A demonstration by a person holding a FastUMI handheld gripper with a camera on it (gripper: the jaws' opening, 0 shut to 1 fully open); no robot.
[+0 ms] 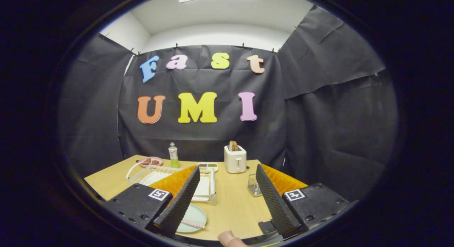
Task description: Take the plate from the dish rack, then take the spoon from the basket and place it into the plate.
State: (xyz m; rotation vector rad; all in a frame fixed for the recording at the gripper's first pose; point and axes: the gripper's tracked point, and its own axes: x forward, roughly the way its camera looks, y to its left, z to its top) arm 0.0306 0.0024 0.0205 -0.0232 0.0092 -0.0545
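Observation:
A pale green plate (193, 215) lies flat on the wooden table (234, 204), partly hidden behind my left finger. A spoon with a pink striped handle (193, 224) rests across the plate's near side. The white wire dish rack (209, 185) stands just beyond the plate, stretching off to the left. A small wire basket (253, 185) sits close by my right finger. My gripper (228, 168) hangs open above the table with nothing between its fingers, and the plate and spoon lie below and left of the gap.
A white toaster (235, 159) with bread in it stands at the back of the table. Left of it are a small tray (208, 165), a green bottle (173, 155) and a pink plate (150, 162). A person's fingertip (230, 238) shows at the near table edge.

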